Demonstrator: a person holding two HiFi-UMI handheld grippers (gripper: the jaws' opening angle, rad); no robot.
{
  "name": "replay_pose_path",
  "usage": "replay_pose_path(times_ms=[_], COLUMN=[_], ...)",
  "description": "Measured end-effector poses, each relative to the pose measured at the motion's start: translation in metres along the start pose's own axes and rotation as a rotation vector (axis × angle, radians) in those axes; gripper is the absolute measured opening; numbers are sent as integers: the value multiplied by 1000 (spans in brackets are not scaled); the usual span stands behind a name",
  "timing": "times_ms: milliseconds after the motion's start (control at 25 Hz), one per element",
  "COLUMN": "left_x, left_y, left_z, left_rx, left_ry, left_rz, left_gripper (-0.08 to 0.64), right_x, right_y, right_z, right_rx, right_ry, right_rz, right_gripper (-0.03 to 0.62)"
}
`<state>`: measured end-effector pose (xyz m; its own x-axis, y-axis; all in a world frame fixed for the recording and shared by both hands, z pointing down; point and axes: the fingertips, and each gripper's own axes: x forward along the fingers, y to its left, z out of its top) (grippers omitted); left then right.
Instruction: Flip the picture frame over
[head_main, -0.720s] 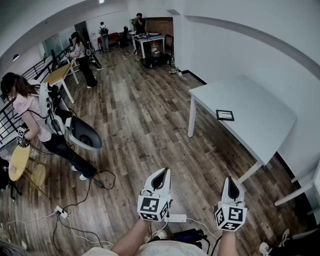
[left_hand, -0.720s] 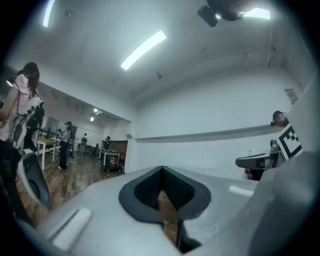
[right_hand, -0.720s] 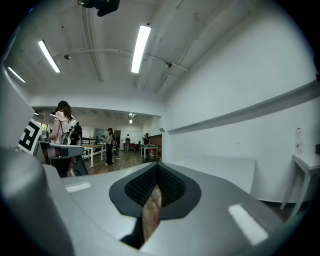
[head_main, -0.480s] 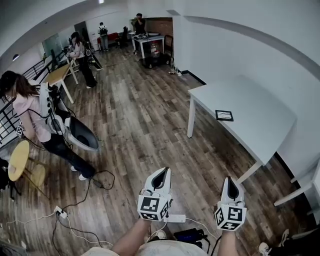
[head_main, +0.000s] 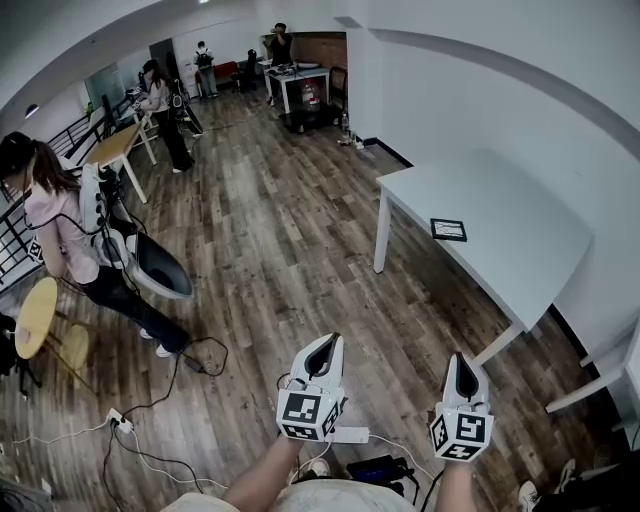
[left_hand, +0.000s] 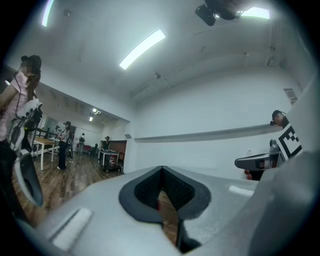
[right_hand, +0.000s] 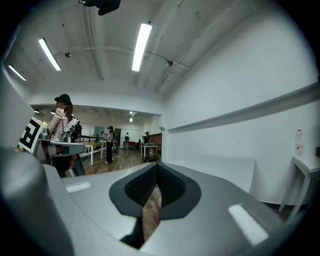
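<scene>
Head view: approach stage, flip not started. The picture frame (head_main: 449, 229) lies flat on the white table (head_main: 520, 270), close to that table's near long edge, small and dark-bordered; which face is up can't be told from here. Nothing else shows on the tabletop.

The left gripper (head_main: 324, 346) and right gripper (head_main: 460, 363) are both held low in front of the body over the wooden floor (head_main: 290, 230), well apart from the table and frame. Neither touches anything.

Left gripper view: the jaws are drawn together, only a thin slit with floor showing through, nothing held (left_hand: 162, 192). Right gripper view: same, jaws together and empty (right_hand: 154, 189), with the table edge visible ahead past the tips.

A person (head_main: 60, 230) stands off to the left with their own rig; more people are at the far end of the room. Cables (head_main: 150, 410) trail across the floor near the feet.

Next move, by my read: walk to the table, open one gripper and get a jaw under a frame edge. The frame sits flat, so the lift looks fiddly; the other gripper may need to steady it or stop it sliding. Risk: pushing the frame along the smooth top instead of catching it.
</scene>
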<state>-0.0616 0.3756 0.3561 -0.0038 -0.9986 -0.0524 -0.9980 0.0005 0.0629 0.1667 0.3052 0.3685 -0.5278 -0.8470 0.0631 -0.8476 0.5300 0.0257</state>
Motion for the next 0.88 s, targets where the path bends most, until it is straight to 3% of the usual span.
replay_pose_path(times_ms=[280, 880], left_x=[9, 44], left_y=[-13, -83], left_z=[-3, -7], left_rx=[1, 29], left_ry=[11, 28], left_rz=[-9, -16], left_gripper=[0, 0], right_x=[-1, -6], right_y=[-11, -75], right_z=[-4, -19], right_rx=[22, 56], right_ry=[7, 25], right_rz=[5, 28], right_gripper=[25, 25])
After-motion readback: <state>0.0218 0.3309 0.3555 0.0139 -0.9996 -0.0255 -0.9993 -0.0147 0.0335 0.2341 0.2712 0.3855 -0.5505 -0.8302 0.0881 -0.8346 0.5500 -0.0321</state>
